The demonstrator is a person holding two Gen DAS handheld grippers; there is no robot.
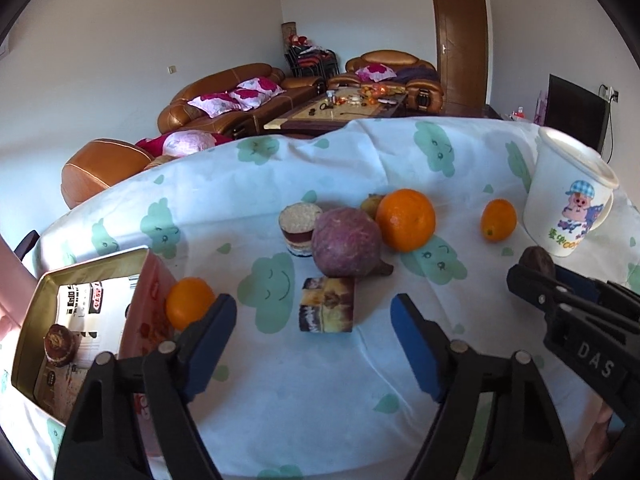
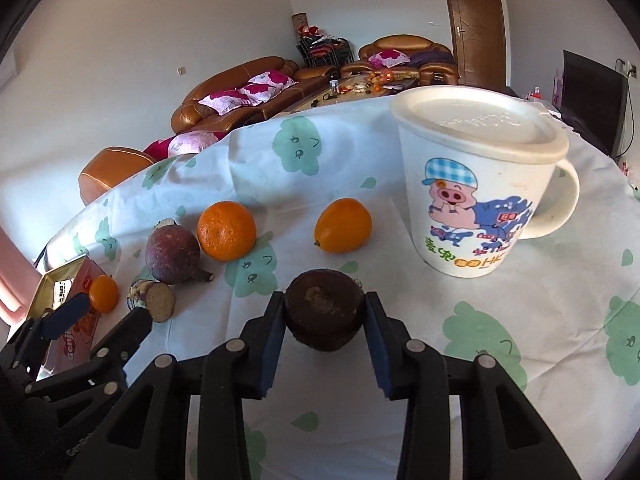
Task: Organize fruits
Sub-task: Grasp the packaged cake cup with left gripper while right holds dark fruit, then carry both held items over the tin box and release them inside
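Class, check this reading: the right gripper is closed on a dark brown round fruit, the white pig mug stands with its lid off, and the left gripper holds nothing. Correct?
Not quite. The white pig mug has its lid on, as the right wrist view shows. The rest holds: the right gripper is closed on the dark brown round fruit, and the left gripper holds nothing.
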